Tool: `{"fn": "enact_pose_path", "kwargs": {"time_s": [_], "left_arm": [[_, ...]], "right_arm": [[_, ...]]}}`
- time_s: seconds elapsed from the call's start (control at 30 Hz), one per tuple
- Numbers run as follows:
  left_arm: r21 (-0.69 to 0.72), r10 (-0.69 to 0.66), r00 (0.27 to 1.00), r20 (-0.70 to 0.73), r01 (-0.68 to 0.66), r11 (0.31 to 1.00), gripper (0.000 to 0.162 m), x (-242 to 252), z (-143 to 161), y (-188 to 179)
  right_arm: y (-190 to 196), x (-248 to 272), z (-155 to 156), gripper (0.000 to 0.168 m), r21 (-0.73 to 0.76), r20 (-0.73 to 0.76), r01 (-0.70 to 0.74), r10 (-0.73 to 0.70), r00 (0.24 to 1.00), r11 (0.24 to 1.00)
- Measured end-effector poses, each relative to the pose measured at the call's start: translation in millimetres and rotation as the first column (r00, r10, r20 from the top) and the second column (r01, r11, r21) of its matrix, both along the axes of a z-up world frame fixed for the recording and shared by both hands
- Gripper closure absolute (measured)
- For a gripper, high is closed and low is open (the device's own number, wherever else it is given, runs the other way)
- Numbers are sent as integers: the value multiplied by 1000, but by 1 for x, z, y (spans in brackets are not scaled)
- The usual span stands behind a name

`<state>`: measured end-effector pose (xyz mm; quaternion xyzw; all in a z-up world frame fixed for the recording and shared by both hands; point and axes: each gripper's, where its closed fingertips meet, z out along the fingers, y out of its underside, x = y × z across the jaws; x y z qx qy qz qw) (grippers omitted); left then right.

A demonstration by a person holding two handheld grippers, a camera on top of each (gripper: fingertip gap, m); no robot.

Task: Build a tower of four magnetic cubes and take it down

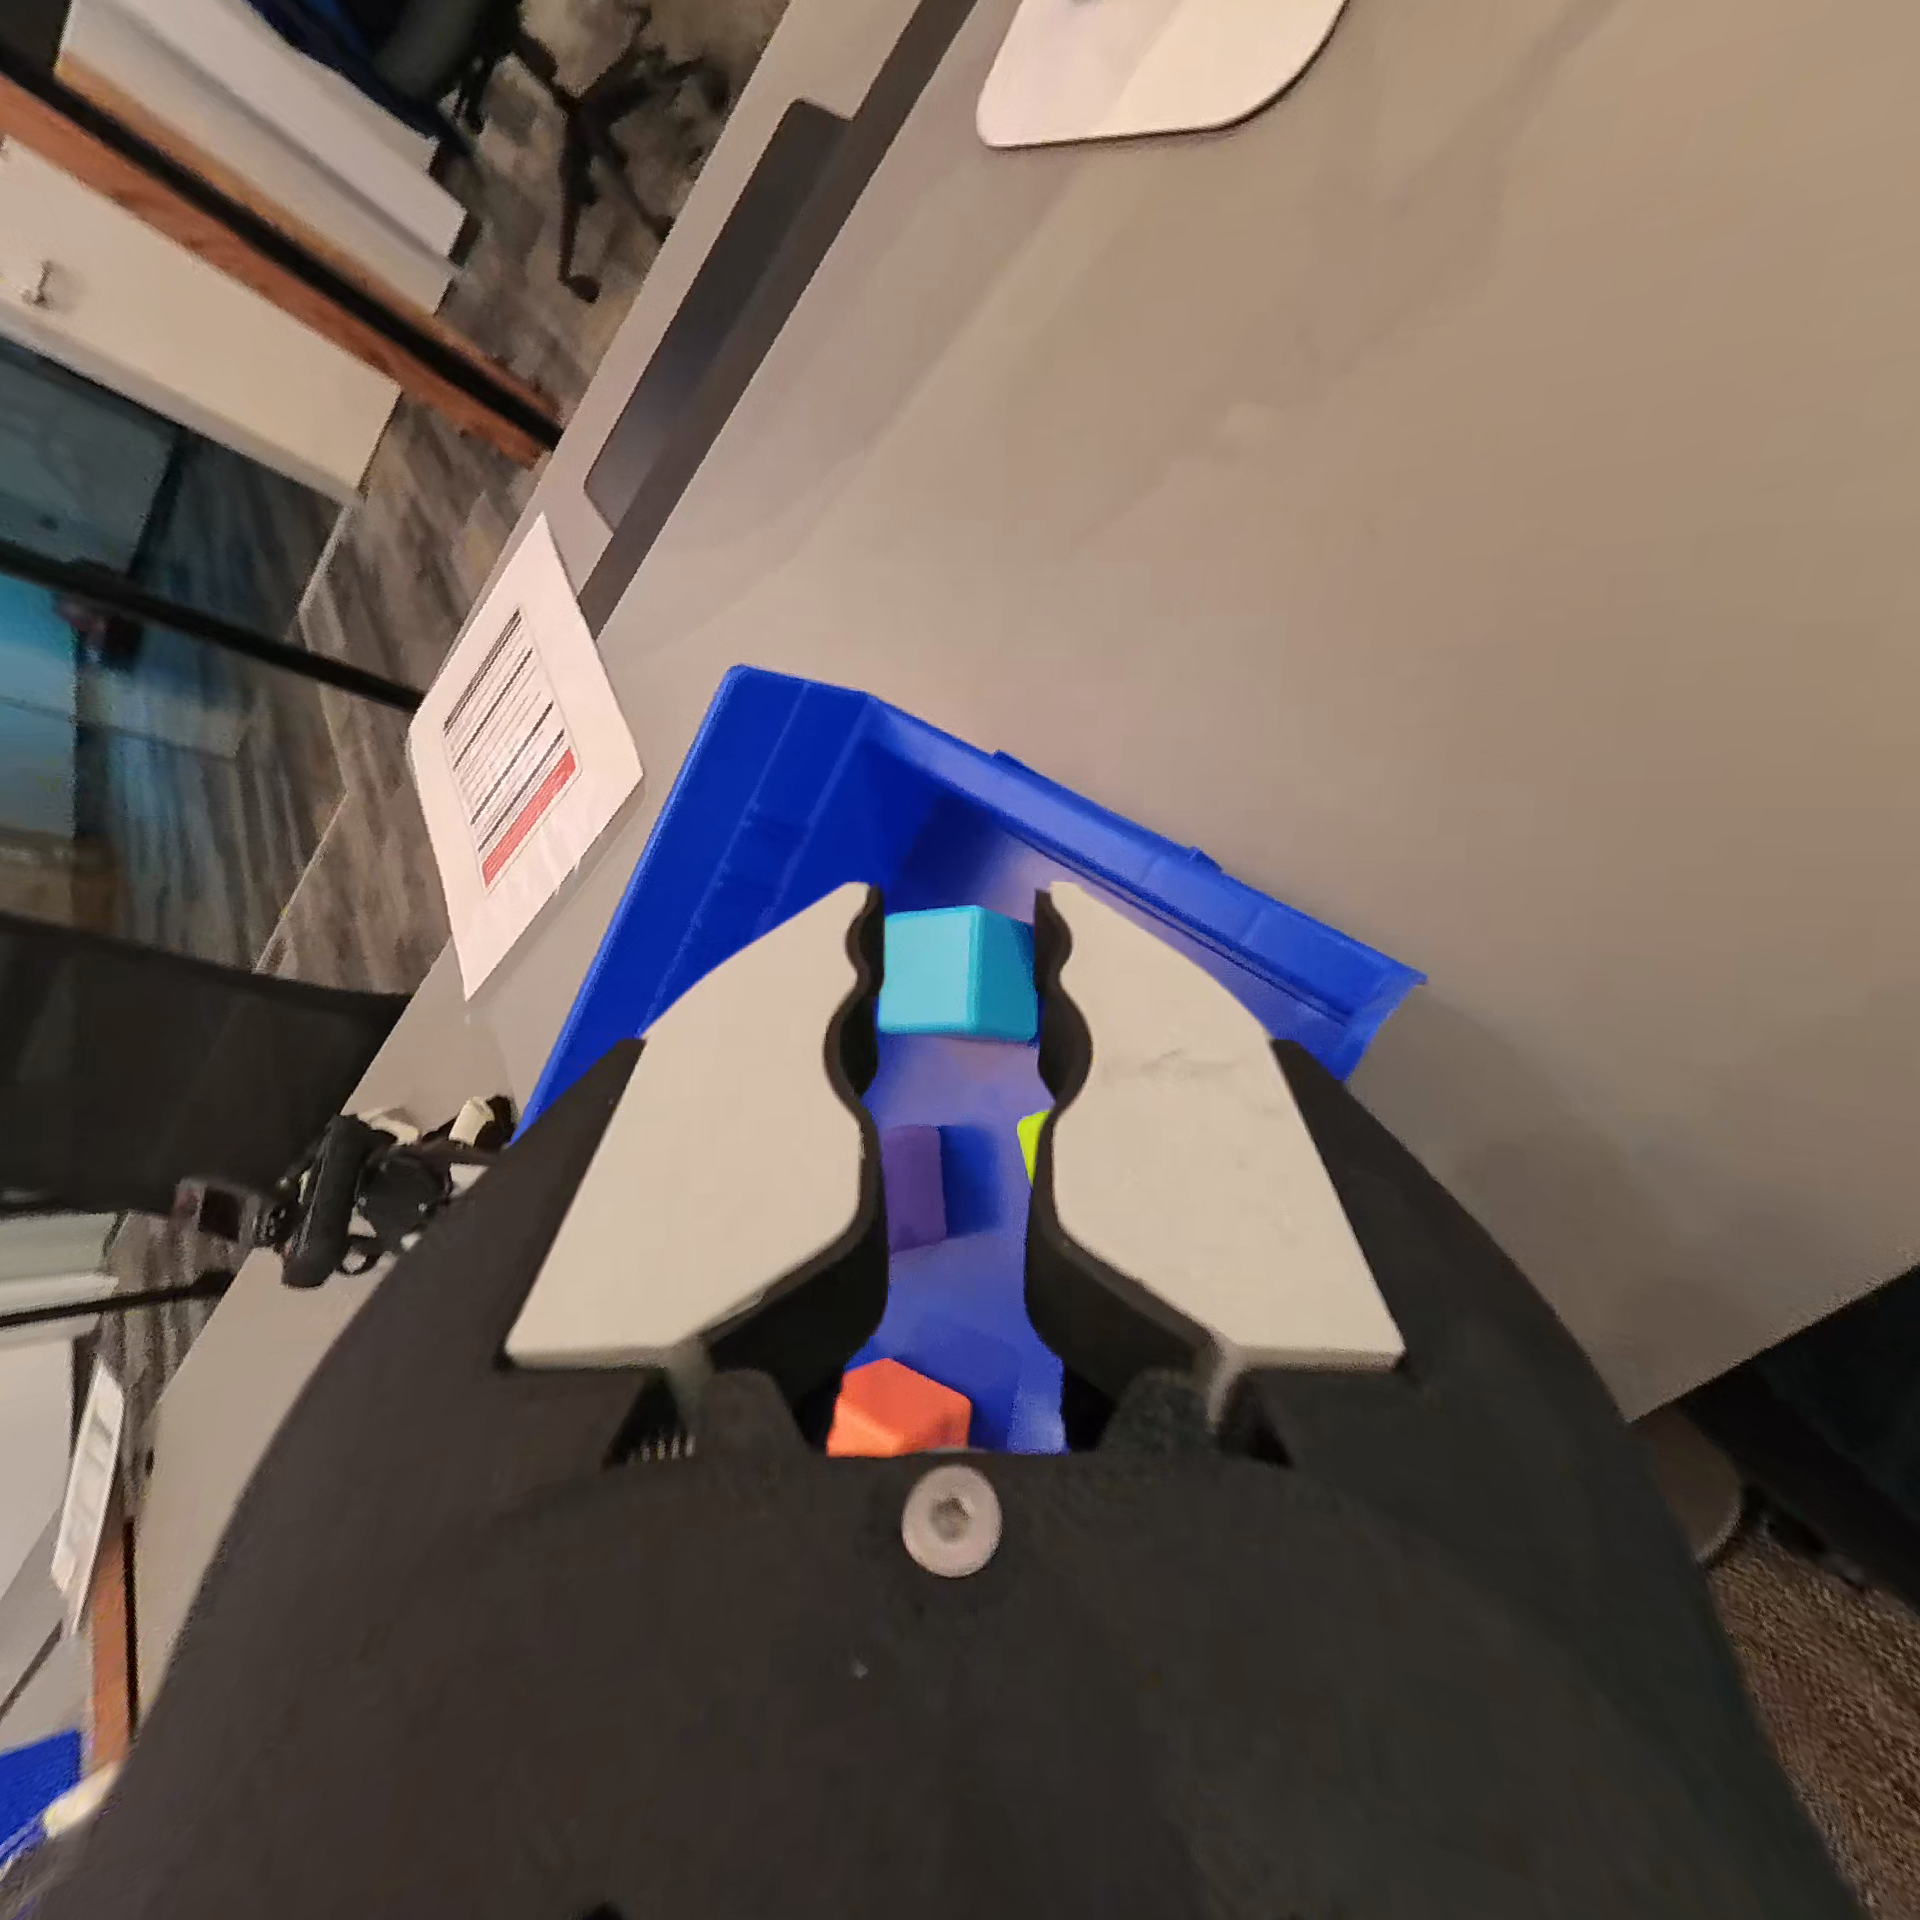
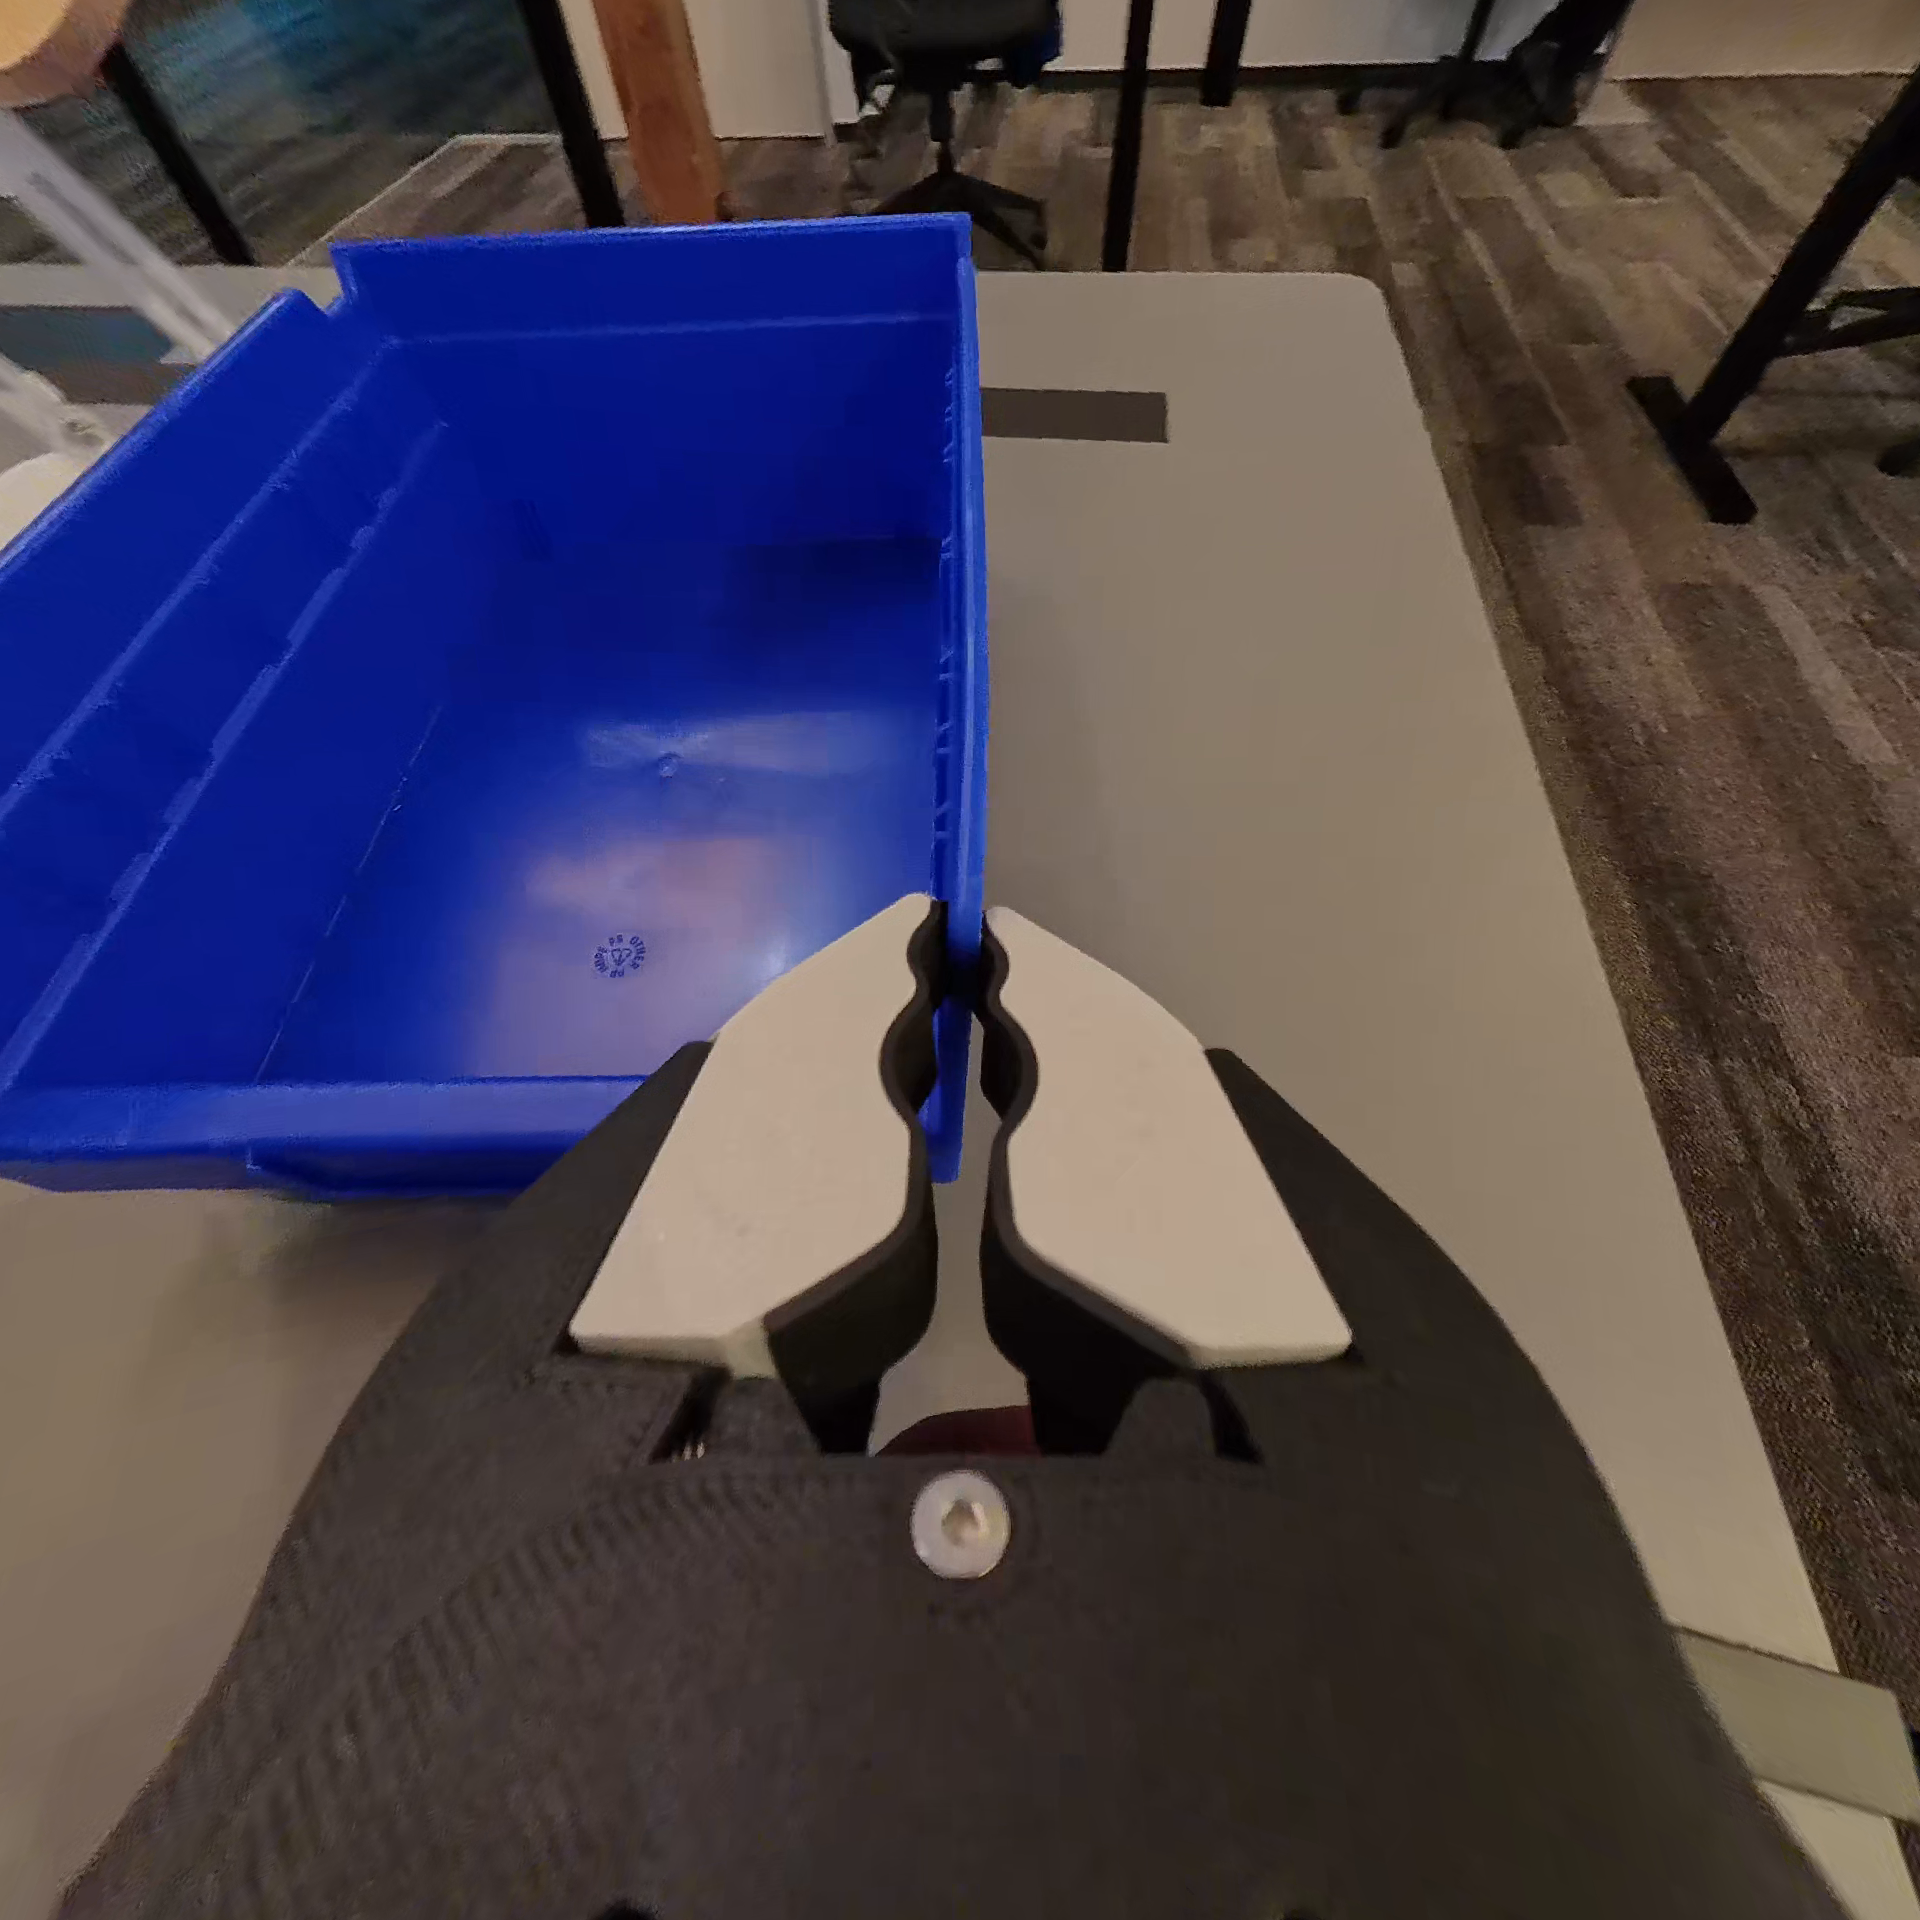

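In the left wrist view, the left gripper (image 1: 956, 914) reaches down into a blue bin (image 1: 1122, 821), its grey fingers (image 1: 727, 1122) clenched on a light blue cube (image 1: 956, 982) squeezed between the tips. Nearer the camera, in the gap between the fingers, an orange cube (image 1: 899, 1403) lies on the bin floor; a little farther lie a purple cube (image 1: 912, 1184) and, at the right finger's edge, a sliver of a lime-green cube (image 1: 1034, 1138). Left of the bin a printed sheet (image 1: 520, 748) lies on the grey table (image 1: 1351, 468), and a white pad (image 1: 1143, 62) sits at the far end. In the right wrist view, the right gripper (image 2: 961, 914) pinches the right wall of another blue bin (image 2: 961, 520) near its near corner, one finger inside and one outside.
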<state>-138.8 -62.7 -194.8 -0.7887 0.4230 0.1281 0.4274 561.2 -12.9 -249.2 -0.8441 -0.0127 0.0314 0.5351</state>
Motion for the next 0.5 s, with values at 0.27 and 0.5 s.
{"fn": "enact_pose_path", "kwargs": {"time_s": [0.27,0.5], "left_arm": [[62,135,989,62,-138,988,134,-17,-6,-8],[157,314,939,138,-334,930,134,-50,3,-14]], "right_arm": [[46,27,0,165,-2,8,106,-106,994,994],[91,42,0,165,19,9,153,-154,988,988]]}}
